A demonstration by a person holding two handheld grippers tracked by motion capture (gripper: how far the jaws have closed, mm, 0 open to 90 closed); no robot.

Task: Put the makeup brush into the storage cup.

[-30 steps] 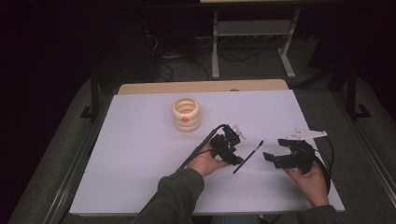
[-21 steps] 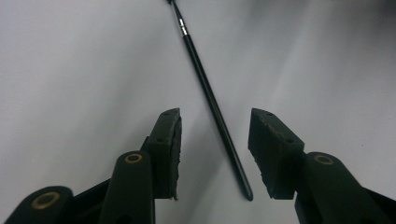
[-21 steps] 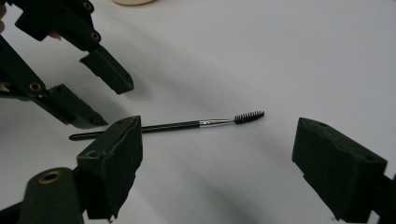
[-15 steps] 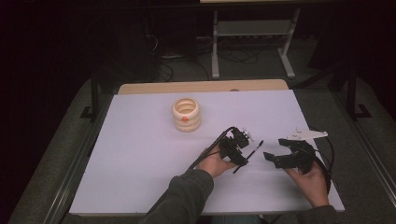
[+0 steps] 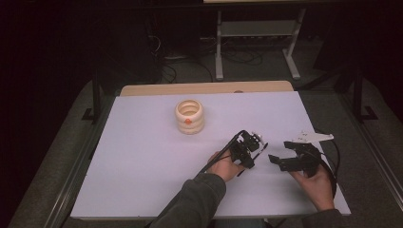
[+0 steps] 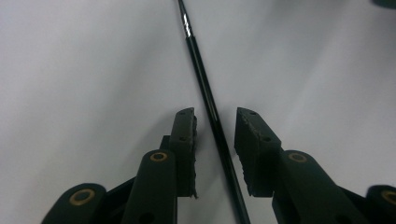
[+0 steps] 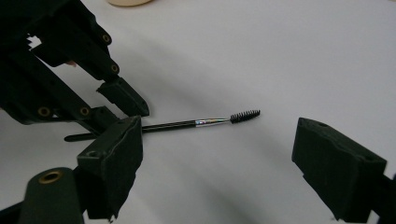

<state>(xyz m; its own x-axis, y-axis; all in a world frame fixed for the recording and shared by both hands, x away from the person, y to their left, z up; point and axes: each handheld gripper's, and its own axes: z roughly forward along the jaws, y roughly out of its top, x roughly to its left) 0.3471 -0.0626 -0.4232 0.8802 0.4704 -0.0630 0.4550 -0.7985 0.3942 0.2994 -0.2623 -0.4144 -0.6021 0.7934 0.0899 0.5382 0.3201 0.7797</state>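
left claw [image 6: 215, 140] closing, unclamped, astride mascara wand [image 6: 208, 105] | right claw [image 7: 217, 158] open | no legible writing

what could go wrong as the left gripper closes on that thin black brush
1. The thin black brush with a spiral bristle tip lies flat on the white table between the left gripper pads, which have just been closing but do not press it yet; such a slim handle may roll or slip out.
2. The pads could scrape the tabletop.
3. The right gripper, open, sits close by, so lifting the brush might knock it.
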